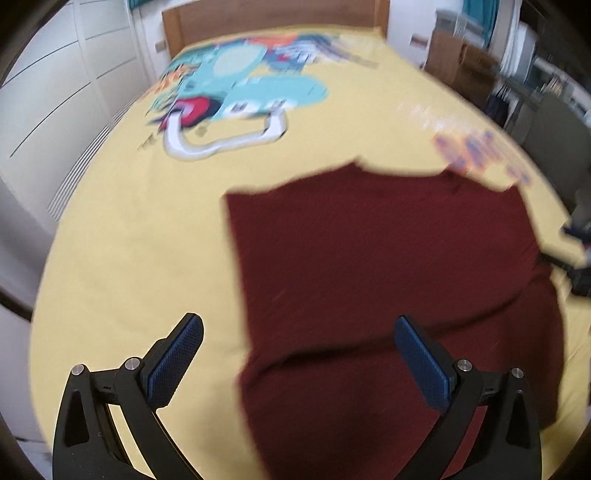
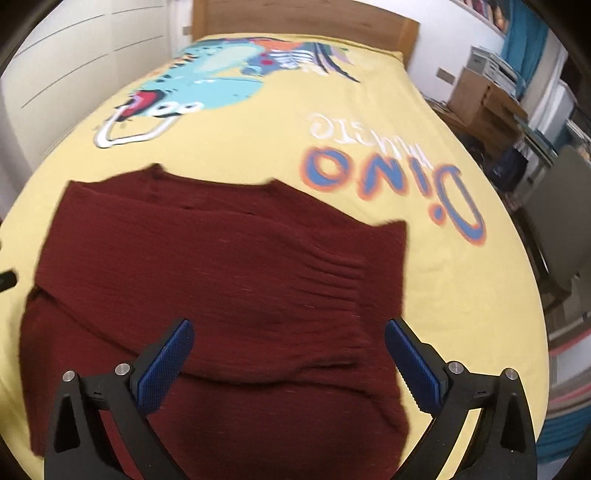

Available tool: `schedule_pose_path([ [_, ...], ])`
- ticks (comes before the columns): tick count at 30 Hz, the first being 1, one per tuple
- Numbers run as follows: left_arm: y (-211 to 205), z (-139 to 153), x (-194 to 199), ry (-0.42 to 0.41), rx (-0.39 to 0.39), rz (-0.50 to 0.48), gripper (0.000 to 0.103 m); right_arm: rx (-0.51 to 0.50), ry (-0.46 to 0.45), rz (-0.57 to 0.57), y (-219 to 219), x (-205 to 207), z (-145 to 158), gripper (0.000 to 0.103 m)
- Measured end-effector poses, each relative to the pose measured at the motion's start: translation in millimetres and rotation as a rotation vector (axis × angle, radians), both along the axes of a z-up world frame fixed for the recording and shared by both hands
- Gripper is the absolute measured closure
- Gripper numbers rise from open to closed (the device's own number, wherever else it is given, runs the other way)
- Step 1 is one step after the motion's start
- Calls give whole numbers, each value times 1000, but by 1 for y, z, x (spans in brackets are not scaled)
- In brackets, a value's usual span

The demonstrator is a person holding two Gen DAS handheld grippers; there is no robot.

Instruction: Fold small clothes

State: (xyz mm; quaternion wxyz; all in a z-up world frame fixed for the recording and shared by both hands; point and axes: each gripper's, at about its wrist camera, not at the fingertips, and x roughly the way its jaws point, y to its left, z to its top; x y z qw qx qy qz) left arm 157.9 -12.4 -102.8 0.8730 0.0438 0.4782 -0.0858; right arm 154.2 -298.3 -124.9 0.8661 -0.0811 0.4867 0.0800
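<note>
A dark red knitted garment (image 1: 388, 266) lies on the yellow bedspread (image 1: 140, 236), partly folded over itself. It also shows in the right wrist view (image 2: 207, 266), with a ribbed cuff toward the right. My left gripper (image 1: 297, 332) is open and empty, above the garment's near left edge. My right gripper (image 2: 288, 336) is open and empty, above the garment's near right part. The right gripper's black body (image 1: 580, 258) shows at the right edge of the left wrist view.
The bedspread (image 2: 424, 332) bears a cartoon dinosaur print (image 2: 207, 88) and "Dino" lettering (image 2: 388, 181). A wooden headboard (image 2: 306, 26) stands at the far end. White wardrobe doors (image 1: 55, 103) are to the left. Cardboard boxes (image 2: 480, 96) and a chair (image 2: 561, 206) stand to the right.
</note>
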Motion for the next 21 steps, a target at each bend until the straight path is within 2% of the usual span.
schedule_pose_path([
  [2, -28, -3, 12, -50, 15, -24, 1, 15, -10, 14, 16, -3, 3, 0],
  [3, -35, 0, 32, -57, 31, -35, 1, 13, -19, 18, 24, -4, 3, 0],
  [5, -54, -10, 50, -40, 50, -60, 1, 3, -33, 29, 36, -7, -3, 0],
  [7, -69, -32, 60, -5, 38, -80, 1, 7, -21, 25, 41, -8, -15, 0],
  [10, -82, -58, 60, 30, 39, -87, 1, 30, 12, 8, 41, -6, -39, 0],
  [12, -88, -73, 60, 54, 71, -103, 1, 10, 19, 14, 40, 0, -57, 0],
  [14, -85, -87, 58, 80, 97, -115, 1, -34, 35, 17, 40, 2, -73, 0],
  [16, -73, -92, 57, 82, 65, -101, 1, -9, 61, 7, 30, 5, -85, 0],
  [18, -56, -93, 58, 84, 35, -74, 1, 19, 56, -8, 19, 7, -85, 0],
  [21, -32, -92, 58, 70, 64, -37, 1, -1, 49, -37, 3, 12, -84, 0],
])
